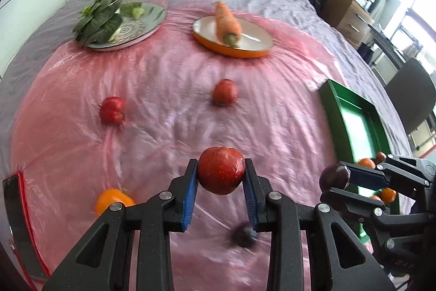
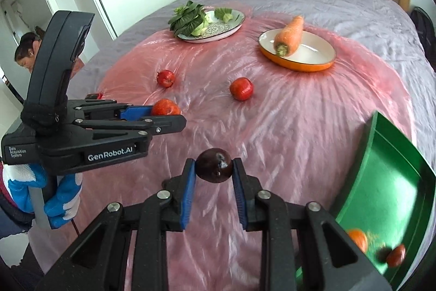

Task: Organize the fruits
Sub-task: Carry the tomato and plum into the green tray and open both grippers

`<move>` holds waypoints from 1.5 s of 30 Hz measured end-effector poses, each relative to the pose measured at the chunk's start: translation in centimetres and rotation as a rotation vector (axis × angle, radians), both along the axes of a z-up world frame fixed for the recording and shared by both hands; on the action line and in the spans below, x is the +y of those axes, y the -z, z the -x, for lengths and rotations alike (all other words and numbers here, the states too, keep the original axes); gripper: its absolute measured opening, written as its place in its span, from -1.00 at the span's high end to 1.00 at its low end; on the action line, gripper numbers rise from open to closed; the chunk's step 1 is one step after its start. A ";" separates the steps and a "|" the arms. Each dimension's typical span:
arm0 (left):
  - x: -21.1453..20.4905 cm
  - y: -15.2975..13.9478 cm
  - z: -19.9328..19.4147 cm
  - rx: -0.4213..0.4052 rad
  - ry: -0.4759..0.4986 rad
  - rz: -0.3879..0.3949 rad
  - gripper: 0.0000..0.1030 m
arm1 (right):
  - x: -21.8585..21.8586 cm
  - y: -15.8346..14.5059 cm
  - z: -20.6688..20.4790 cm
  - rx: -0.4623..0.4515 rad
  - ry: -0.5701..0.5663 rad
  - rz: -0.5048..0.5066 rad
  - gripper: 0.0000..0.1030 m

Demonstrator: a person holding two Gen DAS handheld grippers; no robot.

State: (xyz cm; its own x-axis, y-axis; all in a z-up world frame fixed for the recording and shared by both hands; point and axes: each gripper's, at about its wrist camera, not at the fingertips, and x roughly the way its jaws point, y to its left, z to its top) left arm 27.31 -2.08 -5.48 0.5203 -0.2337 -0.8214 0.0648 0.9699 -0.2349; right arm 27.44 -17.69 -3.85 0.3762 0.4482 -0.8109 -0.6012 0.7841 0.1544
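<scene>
My left gripper [image 1: 220, 176] is shut on a red apple [image 1: 221, 173] and holds it above the pink sheet; it also shows in the right wrist view [image 2: 163, 113]. My right gripper [image 2: 214, 168] is shut on a dark plum [image 2: 214, 165], which also shows in the left wrist view [image 1: 334, 176]. Two more red apples [image 1: 112, 110] [image 1: 225, 92] lie on the sheet. An orange fruit [image 1: 113, 199] lies at lower left. A green tray [image 1: 354, 119] at the right holds several small fruits [image 2: 357, 237]. A dark blurred fruit [image 1: 242, 235] lies below my left gripper.
A grey plate with leafy greens [image 1: 122, 21] and an orange dish [image 1: 231, 48] with a carrot [image 1: 227, 21] stand at the far side. A dark red-edged object [image 1: 16, 214] lies at lower left. A person [image 2: 27, 53] stands at the left.
</scene>
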 end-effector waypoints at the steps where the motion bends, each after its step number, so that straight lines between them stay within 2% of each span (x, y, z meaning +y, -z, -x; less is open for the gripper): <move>1: -0.5 -0.3 0.3 -0.002 0.011 0.004 0.47 | -0.6 -0.2 0.4 -0.002 0.008 -0.001 0.36; 11: -8.9 -3.0 2.9 -0.028 0.157 0.018 0.47 | -10.9 -0.7 3.6 -0.005 0.144 0.024 0.36; 20: -16.6 -3.7 1.2 -0.036 0.260 0.008 0.47 | -18.3 1.4 4.8 0.017 0.234 0.070 0.36; 25: -20.5 -3.2 -1.1 -0.034 0.298 -0.003 0.47 | -19.9 2.5 4.0 0.017 0.245 0.089 0.36; 33: -25.4 -0.1 -4.2 0.004 0.334 -0.074 0.47 | -21.0 4.9 2.9 0.028 0.228 0.123 0.35; 39: -26.3 2.3 -5.5 0.056 0.331 -0.100 0.47 | -21.1 5.6 2.9 0.022 0.209 0.119 0.34; 43: -26.7 2.8 -5.3 0.042 0.336 -0.132 0.46 | -21.2 5.8 2.9 0.015 0.206 0.117 0.32; 45: -26.7 2.7 -5.3 0.047 0.341 -0.125 0.44 | -21.3 5.7 2.9 0.013 0.210 0.114 0.27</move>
State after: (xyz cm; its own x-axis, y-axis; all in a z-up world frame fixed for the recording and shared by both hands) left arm 32.61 -28.82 -8.23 0.3902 -0.2839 -0.8759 0.3815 0.9156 -0.1268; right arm 24.52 -38.96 -9.52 0.4404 0.2663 -0.8574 -0.4214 0.9046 0.0645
